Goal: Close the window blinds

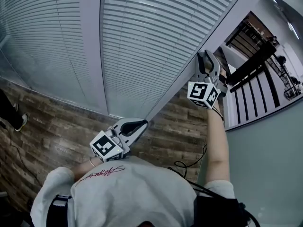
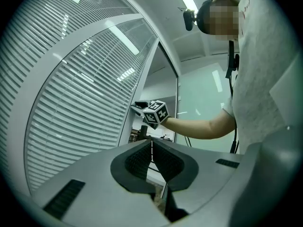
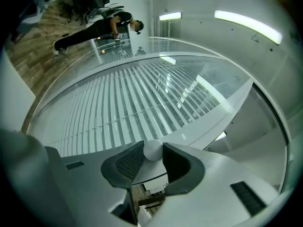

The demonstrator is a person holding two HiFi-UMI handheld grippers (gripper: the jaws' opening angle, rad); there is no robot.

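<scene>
Right gripper view puts the right gripper (image 3: 152,148) front and centre; its jaws stand partly apart and pinch a small white round knob (image 3: 152,152) between the pad tips, touching it on both sides; nothing else is in them. The hold looks shallow, right at the tips; I would seat the knob deeper, or at least keep my squeeze steady, before moving it, since a round thing like that could squirt out. I cannot tell whether the knob slides along the frame (image 1: 187,77) or turns; I would try a slow, gentle move along the frame first, keep the gripper square to it, and watch the slats for tilt.

Just beyond the knob the blinds (image 3: 142,93) fill the far pane; the slats seem to have gaps between them, so I judge them not yet closed.

Left gripper view shows the left gripper (image 2: 152,148) with jaws pressed together and empty, held near the body and well apart from the knob; I would leave it there, out of the way.

As for writing, head view shows red script on the shirt (image 1: 102,173), too small to read; the marker cube (image 1: 203,92) carries black-and-white squares only; I can make out no brand or label on the blinds.
</scene>
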